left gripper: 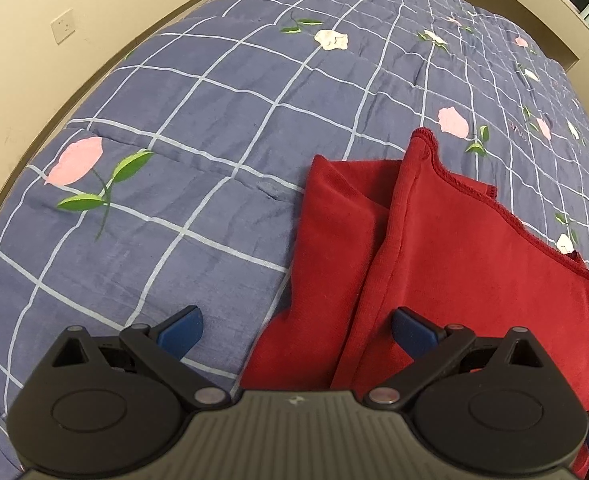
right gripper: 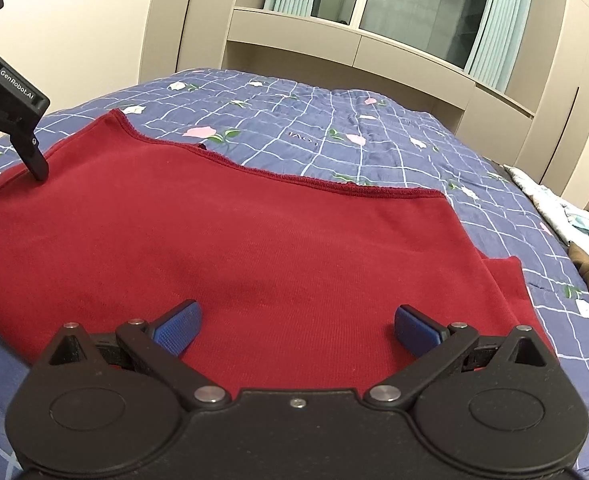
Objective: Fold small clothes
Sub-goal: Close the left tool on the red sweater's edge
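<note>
Red cloth lies spread on the blue checked bed (one side folded over). Left tool and right tool hover above it, both wide open, holding nothing.

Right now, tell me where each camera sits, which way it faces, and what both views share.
Left wrist view: sits on the left gripper, low over the blue checked quilt, facing the folded left edge of the red garment; its own open blue fingertips show.
Right wrist view: sits on the right gripper, above the garment's middle, facing a window and cabinets; its open fingertips show, plus part of the left gripper at far left.
Shared: red garment, quilt.
</note>
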